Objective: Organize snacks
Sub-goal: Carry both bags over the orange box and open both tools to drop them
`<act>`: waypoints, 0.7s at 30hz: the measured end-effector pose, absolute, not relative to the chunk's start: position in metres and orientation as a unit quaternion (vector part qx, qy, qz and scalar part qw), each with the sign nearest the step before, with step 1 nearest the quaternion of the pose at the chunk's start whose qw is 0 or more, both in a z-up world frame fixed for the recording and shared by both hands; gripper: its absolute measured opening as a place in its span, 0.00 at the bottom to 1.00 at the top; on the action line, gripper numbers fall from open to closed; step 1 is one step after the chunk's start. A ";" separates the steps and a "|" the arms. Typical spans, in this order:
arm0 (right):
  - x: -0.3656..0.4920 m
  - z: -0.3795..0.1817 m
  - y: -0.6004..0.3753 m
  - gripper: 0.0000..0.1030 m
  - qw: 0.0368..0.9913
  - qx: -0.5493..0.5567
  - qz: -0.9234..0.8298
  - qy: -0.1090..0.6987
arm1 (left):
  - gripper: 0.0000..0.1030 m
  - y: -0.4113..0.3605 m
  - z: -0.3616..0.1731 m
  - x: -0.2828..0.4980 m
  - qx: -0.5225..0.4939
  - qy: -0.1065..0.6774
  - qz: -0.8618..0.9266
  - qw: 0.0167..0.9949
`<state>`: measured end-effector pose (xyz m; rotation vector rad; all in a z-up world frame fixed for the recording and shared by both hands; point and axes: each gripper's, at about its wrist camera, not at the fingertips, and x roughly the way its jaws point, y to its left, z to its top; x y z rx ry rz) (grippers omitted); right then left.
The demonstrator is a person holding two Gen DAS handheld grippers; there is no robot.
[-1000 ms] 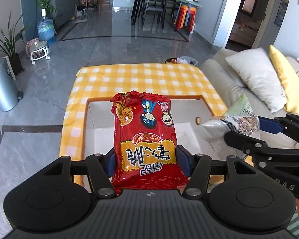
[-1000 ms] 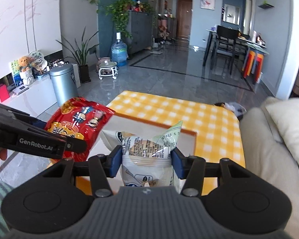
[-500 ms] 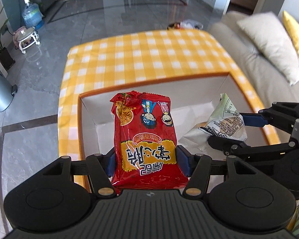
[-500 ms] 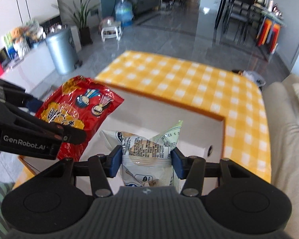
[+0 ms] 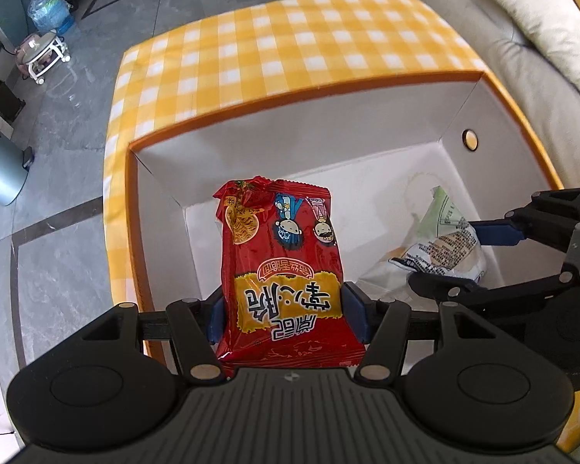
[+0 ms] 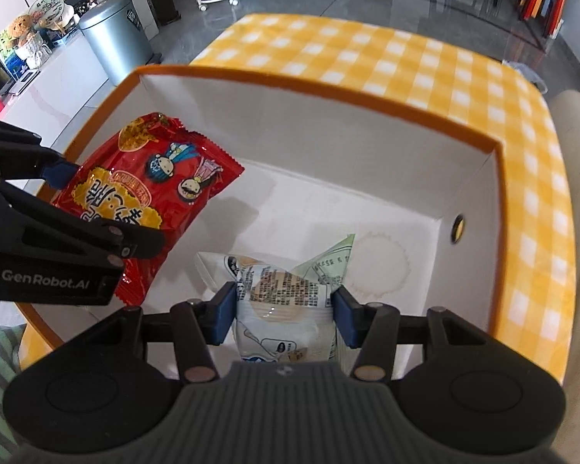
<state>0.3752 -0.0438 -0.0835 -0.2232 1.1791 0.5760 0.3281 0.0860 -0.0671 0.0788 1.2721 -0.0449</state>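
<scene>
My left gripper [image 5: 286,315] is shut on a red noodle snack bag [image 5: 280,266] and holds it over the left part of an open white box with an orange rim [image 5: 328,131]. My right gripper [image 6: 284,311] is shut on a white and green snack packet [image 6: 286,294] and holds it low inside the box [image 6: 328,147], toward its right side. The red bag [image 6: 150,189] and the left gripper [image 6: 108,212] show at the left of the right wrist view. The white packet [image 5: 444,243] and the right gripper [image 5: 456,259] show at the right of the left wrist view.
The box stands on a table with a yellow checked cloth [image 5: 290,46]. A beige sofa with cushions [image 5: 522,19] runs along the right. A metal bin [image 6: 116,38] stands on the grey floor at the left. The box floor bears a round stain [image 6: 381,263].
Both grippers have tilted down and moved forward over the box. The red bag and the white packet have come lower into the box, still held.
</scene>
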 end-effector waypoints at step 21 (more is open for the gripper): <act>0.372 -0.096 -0.042 0.54 0.771 -0.119 0.254 0.571 | 0.73 0.088 -0.080 0.326 0.043 0.606 0.001 0.794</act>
